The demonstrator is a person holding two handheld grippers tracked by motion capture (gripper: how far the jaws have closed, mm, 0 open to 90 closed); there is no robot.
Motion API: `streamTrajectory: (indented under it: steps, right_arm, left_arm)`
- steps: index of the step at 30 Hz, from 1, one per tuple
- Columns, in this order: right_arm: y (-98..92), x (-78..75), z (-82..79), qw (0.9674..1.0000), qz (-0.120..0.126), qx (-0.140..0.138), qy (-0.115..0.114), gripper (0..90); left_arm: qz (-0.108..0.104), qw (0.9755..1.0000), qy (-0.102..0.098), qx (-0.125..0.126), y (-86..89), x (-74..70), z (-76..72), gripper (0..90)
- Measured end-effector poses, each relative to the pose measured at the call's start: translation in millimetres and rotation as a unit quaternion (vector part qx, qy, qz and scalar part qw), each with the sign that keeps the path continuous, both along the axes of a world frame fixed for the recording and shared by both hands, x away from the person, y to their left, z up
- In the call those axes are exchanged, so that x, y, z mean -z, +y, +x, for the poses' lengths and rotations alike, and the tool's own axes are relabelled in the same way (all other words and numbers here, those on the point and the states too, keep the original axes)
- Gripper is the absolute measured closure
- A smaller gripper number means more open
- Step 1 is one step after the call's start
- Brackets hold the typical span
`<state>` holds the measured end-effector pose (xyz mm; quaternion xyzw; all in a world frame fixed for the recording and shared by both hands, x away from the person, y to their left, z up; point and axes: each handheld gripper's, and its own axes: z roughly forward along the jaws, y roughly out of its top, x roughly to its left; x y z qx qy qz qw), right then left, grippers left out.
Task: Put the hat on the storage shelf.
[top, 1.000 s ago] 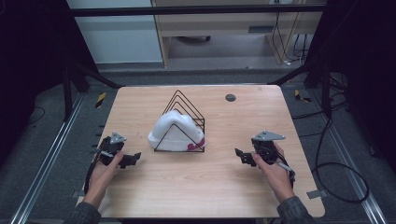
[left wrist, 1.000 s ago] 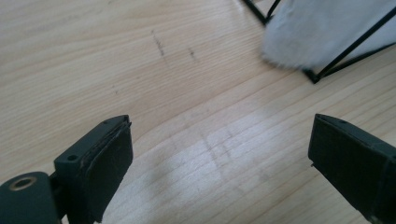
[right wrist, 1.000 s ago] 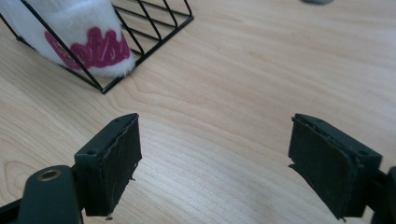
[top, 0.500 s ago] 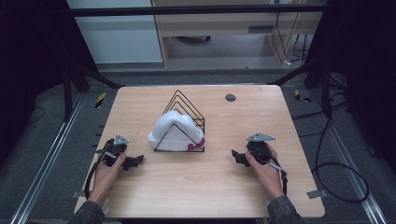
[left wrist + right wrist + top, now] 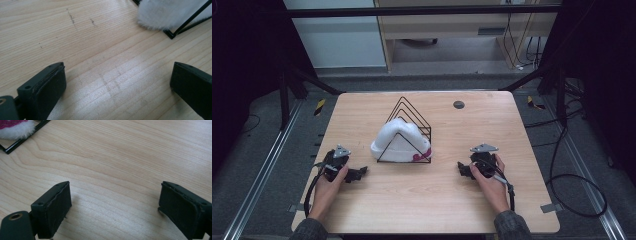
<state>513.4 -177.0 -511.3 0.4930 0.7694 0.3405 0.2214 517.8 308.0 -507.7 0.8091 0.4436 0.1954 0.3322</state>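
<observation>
While both hands have sunk back toward the near edge of the table (image 5: 532, 107) over the last second, the white fluffy hat (image 5: 399, 141) hasn't budged — it sits draped in the black wire rack (image 5: 408, 131) in the middle of the tabletop, with a bit of pink trim poking out at the rack's right front corner.

The left gripper (image 5: 355, 174) now rests on the wood to the near left of the rack, well apart from it, and its jaws have just been opening, with nothing between them but bare table. In the left gripper view the rack's corner and a tuft of white fluff sit off beyond the tips. The right gripper (image 5: 463, 170) is down near the right of the rack, a bit closer than its twin but not touching. Same story there — jaws just spread wide, nothing in them.

My read: this looks like a rest pose, either a wrap-up or a fresh start. Nobody is holding the hat, and the rack is untouched. If the hat is meant to come out, both tongs are already gaping and aimed roughly its way.
</observation>
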Motion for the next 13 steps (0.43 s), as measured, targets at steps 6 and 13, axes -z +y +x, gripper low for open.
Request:
streamTrajectory:
  steps: [6, 13]
  right_arm:
    - [11.1, 0.3, -8.8, 1.0, -0.001, -0.007, 0.0, 10.8]
    - [11.2, 0.3, -17.7, 1.0, -0.001, -0.005, 0.0, 10.8]
  left_arm:
    - [-0.001, 0.9999, 0.0, -0.01, -1.7, 0.1, 0.1, 0.0]
    - [-0.002, 0.9999, 0.0, -0.012, -1.9, 0.2, 1.2, 0.0]
